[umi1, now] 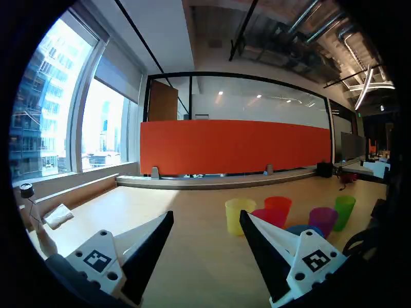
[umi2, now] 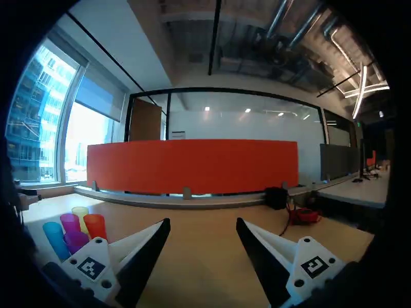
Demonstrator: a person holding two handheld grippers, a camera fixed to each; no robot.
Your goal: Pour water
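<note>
A cluster of coloured plastic cups stands on the wooden table. In the left gripper view they sit just beyond the right finger: a yellow cup [umi1: 239, 215], a red cup [umi1: 278, 203], a pink cup [umi1: 269, 216], a purple cup [umi1: 323, 219], a green cup [umi1: 344, 210] and a blue cup [umi1: 303, 229] partly hidden by the finger. My left gripper [umi1: 205, 214] is open and holds nothing. In the right gripper view the blue cup [umi2: 55, 238], a magenta cup [umi2: 70, 222] and an orange cup [umi2: 95, 226] stand at the far left. My right gripper [umi2: 203, 222] hangs open over bare table.
An orange divider panel [umi1: 234, 146] runs along the table's far edge. A crumpled white cloth [umi1: 58, 215] lies by the window ledge at left. A black box [umi2: 276, 197] and a red object with a cable [umi2: 305, 214] sit at the back right.
</note>
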